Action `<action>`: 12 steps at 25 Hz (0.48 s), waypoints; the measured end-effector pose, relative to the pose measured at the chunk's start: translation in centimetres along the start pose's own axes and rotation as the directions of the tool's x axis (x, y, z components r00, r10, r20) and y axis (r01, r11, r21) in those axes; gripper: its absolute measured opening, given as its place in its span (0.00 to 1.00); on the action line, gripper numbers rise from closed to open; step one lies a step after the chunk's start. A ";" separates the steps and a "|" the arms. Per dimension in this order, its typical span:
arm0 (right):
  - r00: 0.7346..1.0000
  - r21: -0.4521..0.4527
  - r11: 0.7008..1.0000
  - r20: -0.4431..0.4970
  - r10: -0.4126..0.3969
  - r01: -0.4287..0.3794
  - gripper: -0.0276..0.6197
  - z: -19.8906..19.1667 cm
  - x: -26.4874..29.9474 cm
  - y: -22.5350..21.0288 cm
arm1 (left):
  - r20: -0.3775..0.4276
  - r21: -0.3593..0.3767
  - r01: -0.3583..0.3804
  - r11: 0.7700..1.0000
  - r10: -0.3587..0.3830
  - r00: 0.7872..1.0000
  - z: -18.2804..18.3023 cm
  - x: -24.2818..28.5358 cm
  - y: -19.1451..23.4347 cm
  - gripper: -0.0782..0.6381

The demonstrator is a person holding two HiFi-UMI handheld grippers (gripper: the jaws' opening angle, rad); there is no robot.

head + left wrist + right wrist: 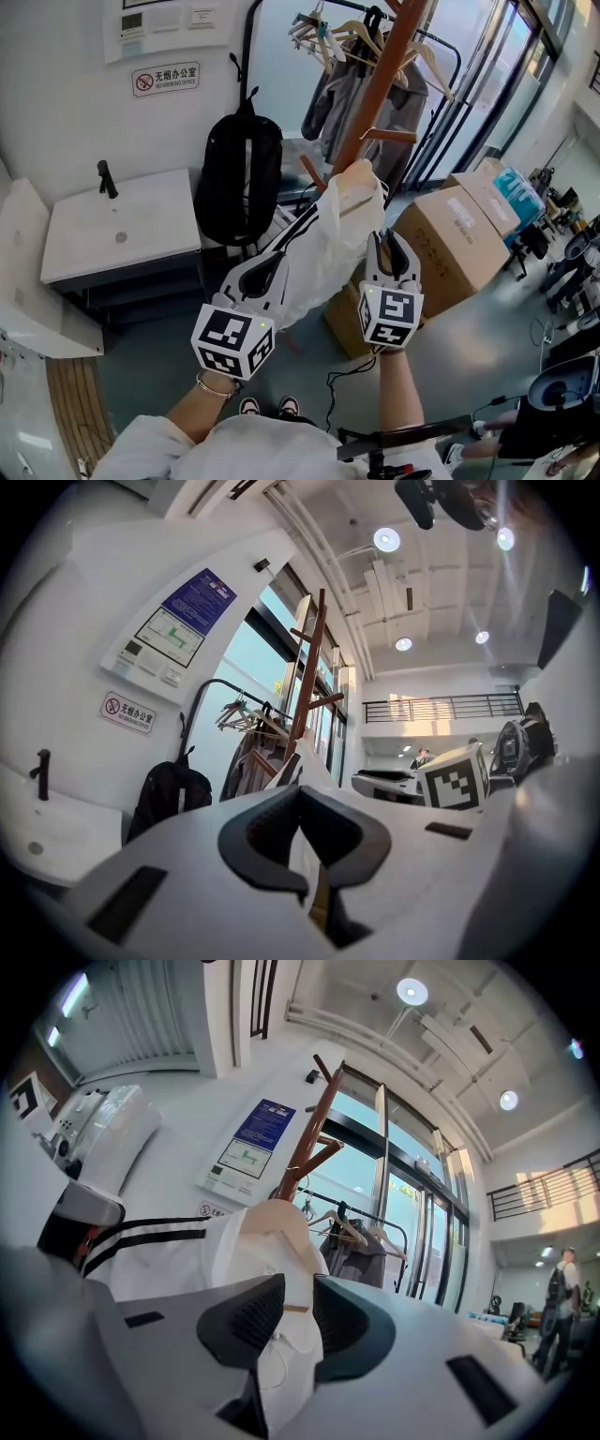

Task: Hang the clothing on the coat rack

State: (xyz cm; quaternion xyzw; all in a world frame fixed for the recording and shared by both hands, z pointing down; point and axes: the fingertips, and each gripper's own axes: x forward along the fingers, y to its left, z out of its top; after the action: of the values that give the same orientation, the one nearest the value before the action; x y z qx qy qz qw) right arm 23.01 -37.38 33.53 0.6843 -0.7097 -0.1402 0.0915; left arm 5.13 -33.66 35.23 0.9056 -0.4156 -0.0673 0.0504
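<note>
A white garment [342,225] with black stripes is held up against the brown wooden coat rack [380,84], its top bunched by the pole below a peg [389,134]. My left gripper [279,262] is shut on the garment's lower left part; in the left gripper view white cloth [306,761] runs up from the closed left gripper [300,797]. My right gripper [390,236] sits at the garment's right edge. In the right gripper view a fold of the white garment [187,1260] fills the narrow gap of the right gripper [298,1286], with the coat rack [309,1147] behind.
A black backpack [239,178] hangs left of the rack. Behind stands a metal clothes rail [375,56] with hangers and grey clothes. Cardboard boxes [459,234] sit at the right, a white sink counter [122,225] at the left.
</note>
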 end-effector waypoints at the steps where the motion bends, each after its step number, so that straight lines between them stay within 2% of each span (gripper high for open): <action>1: 1.000 0.014 1.000 -0.010 -0.014 0.014 0.21 -0.4 -0.4 -0.1 | -0.004 -0.003 0.005 1.000 -0.005 1.000 -0.2 0.0 -0.1 0.12; 3: 0.999 0.044 0.998 -0.030 -0.041 0.042 0.14 -1.1 -1.2 -0.3 | -0.014 -0.007 0.016 1.000 -0.016 1.000 -0.6 0.0 -0.4 0.12; 8: 0.992 0.116 0.989 -0.096 -0.076 0.087 0.11 -3.3 -3.3 -0.3 | -0.033 -0.011 0.040 0.999 -0.040 0.999 -1.5 0.1 -1.0 0.12; 12: 0.985 0.189 0.977 -0.156 -0.068 0.098 0.09 -5.5 -4.7 0.0 | -0.049 -0.014 0.042 0.999 -0.043 0.998 -2.3 0.2 -1.5 0.12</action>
State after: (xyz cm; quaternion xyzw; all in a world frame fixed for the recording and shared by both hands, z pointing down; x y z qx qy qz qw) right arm 24.99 -33.05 39.04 0.7276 -0.6820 -0.0217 0.0704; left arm 6.73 -32.72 37.25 0.9153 -0.3945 -0.0485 0.0651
